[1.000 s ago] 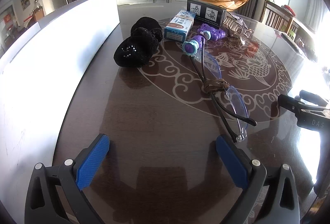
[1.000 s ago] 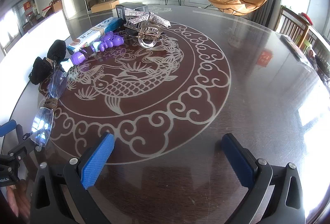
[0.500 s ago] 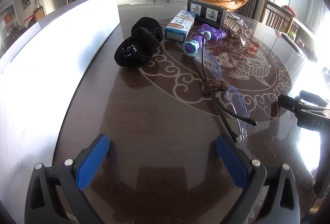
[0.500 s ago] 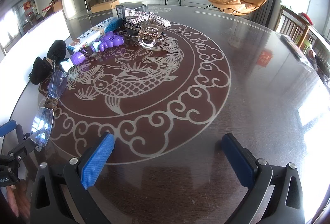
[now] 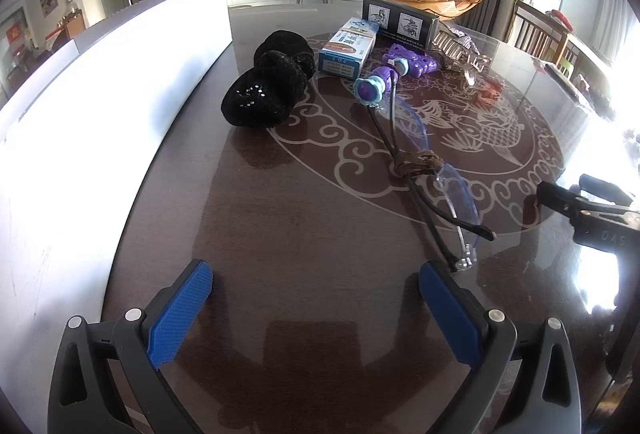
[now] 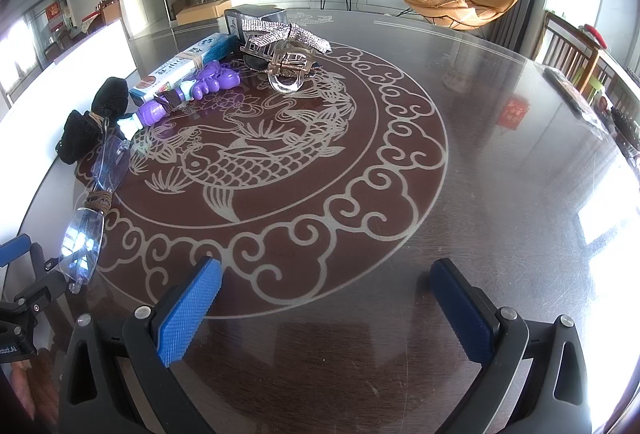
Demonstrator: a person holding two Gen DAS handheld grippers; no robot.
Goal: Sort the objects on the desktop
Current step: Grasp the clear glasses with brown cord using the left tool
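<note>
Nothing is shifting since earlier: both the left hand-held gripper [image 5: 316, 298] and right hand-held gripper [image 6: 326, 294] are hovering spread over the worktop [image 6: 500, 162], while the glasses [image 5: 436, 186], probably light and fragile, are inviting a grip at the cord-wrapped bridge.

I'm seeing bare table [image 5: 304, 234] between my left gripper's [image 5: 316, 298] spread fingers. The glasses [image 5: 432, 170] are lying just beside its right fingertip, with the black hair tie [image 5: 268, 90] farther ahead. My right gripper [image 6: 326, 290] is facing open tabletop, with the hair clip [image 6: 290, 68] well beyond.
</note>
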